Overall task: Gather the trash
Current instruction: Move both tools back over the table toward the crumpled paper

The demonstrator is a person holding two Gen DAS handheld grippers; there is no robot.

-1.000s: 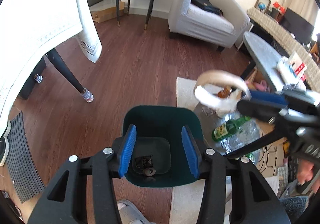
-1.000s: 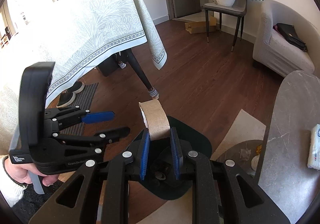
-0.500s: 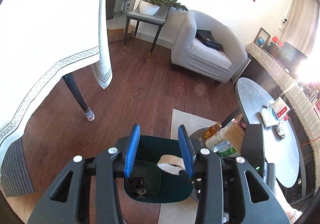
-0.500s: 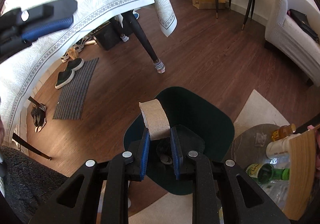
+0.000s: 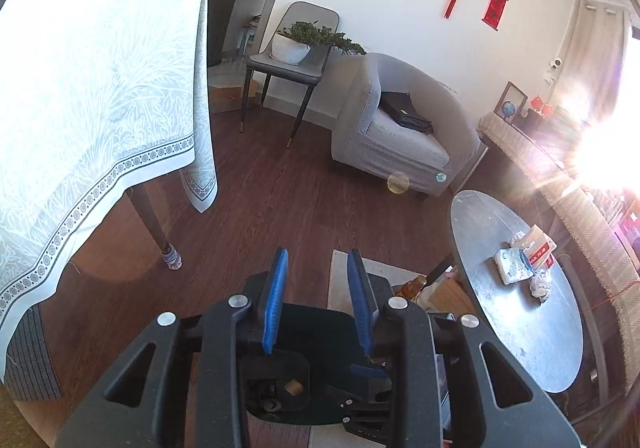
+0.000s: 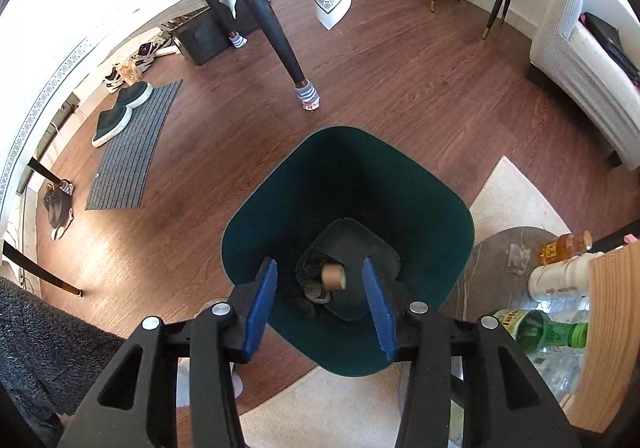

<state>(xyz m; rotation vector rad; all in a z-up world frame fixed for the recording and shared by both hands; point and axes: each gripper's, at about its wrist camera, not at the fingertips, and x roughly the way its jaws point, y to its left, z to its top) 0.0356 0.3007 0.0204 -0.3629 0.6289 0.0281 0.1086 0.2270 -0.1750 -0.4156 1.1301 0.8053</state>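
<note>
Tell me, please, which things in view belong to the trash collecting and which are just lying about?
Job:
- dark green plastic bin
- brown cardboard tube inside it
- open right hand-held gripper
- crumpled white wrappers on the round grey table

Lying about:
- grey armchair
- dark slippers
- striped doormat

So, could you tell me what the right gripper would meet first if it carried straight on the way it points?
Most likely the cardboard tube lying at the bottom of the dark green bin: the open right gripper points down into it. Depth is hard to judge.
</note>
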